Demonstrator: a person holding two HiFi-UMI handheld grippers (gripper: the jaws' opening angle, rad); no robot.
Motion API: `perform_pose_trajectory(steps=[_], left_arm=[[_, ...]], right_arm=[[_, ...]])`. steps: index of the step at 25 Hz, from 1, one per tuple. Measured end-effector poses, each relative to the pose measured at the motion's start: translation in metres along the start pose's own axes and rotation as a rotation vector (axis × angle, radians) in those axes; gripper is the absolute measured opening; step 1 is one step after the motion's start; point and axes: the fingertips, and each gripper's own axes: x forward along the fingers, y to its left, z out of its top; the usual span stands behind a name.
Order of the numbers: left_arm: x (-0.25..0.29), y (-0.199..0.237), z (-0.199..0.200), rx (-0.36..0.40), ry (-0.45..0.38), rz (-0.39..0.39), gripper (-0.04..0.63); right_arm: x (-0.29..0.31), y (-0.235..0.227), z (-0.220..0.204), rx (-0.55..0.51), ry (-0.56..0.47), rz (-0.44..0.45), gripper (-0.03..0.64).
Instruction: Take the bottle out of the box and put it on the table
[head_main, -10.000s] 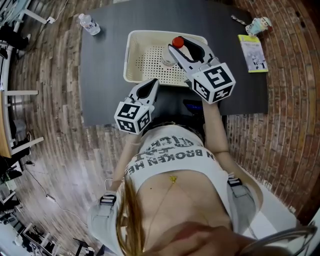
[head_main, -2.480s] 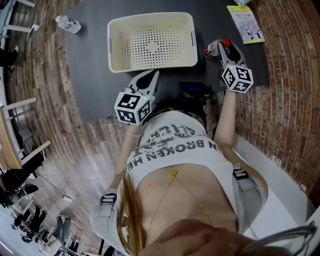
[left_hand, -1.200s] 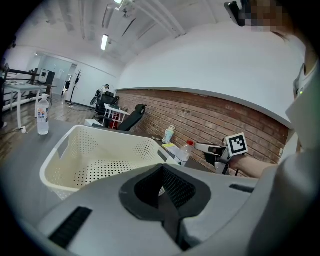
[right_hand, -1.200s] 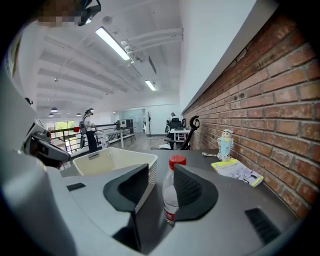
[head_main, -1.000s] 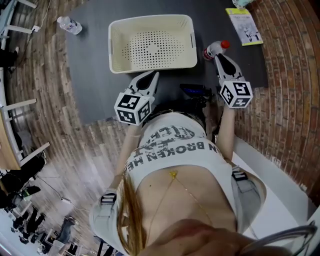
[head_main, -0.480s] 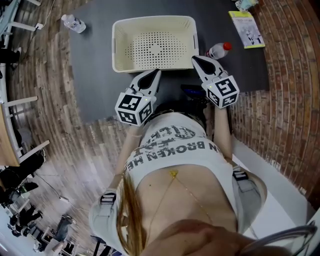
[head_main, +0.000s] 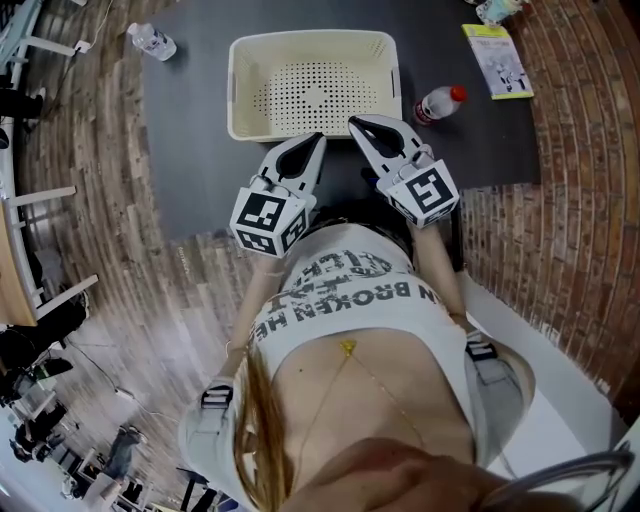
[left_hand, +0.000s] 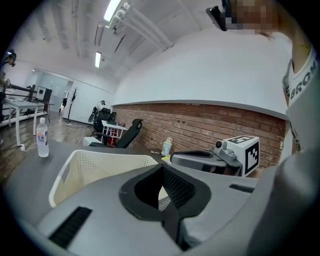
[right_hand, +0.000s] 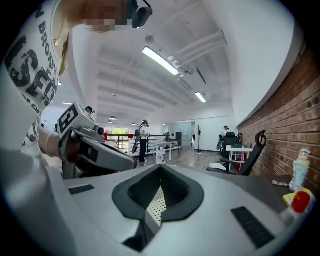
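We find the small clear plastic bottle with a red cap (head_main: 438, 104) out on the dark grey table (head_main: 200, 150). It is just beside the right wall of the cream perforated plastic basket (head_main: 239, 90) and outside it, though we cannot tell from the head view whether it stands or lies. Our left gripper (head_main: 317, 138) has its jaws pressed together tip to tip with nothing caught between them; in its own view only the basket's pale mesh shows through the gap behind the tips. Our right gripper (head_main: 353, 123) is likewise closed to a seam and carries nothing, and the bottle's red cap sits at the far right edge of its view, well apart from the jaws. Both grippers hang side by side over the near part of the table, noses towards the basket's near wall, their tips near each other. Towards the table's far left stands a clear water bottle with a label (head_main: 152, 42), and at the far right lies a yellow-green booklet (head_main: 497, 60).
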Motion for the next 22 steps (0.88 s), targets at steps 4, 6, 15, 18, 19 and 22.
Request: perform_pose_trajectory(steps=[4, 6, 15, 18, 19, 22], left_arm=[[-0.005, -0.003, 0.015, 0.044, -0.05, 0.005, 0.003], [-0.008, -0.003, 0.024, 0.066, -0.08, 0.012, 0.003], [-0.018, -0.004, 0.053, 0.139, -0.173, 0.048, 0.003], [-0.02, -0.006, 0.059, 0.163, -0.185, 0.057, 0.003], [-0.02, -0.007, 0.06, 0.168, -0.188, 0.057, 0.003], [-0.021, -0.01, 0.062, 0.178, -0.195, 0.05, 0.003]], right_arm=[[0.004, 0.005, 0.025, -0.023, -0.067, 0.014, 0.009], [0.005, 0.007, 0.04, -0.029, -0.117, 0.012, 0.009], [0.001, 0.015, 0.065, -0.044, -0.181, 0.01, 0.009], [0.0, 0.019, 0.069, -0.032, -0.19, 0.019, 0.009], [0.0, 0.02, 0.071, -0.029, -0.193, 0.024, 0.009], [0.0, 0.022, 0.073, -0.026, -0.193, 0.03, 0.009]])
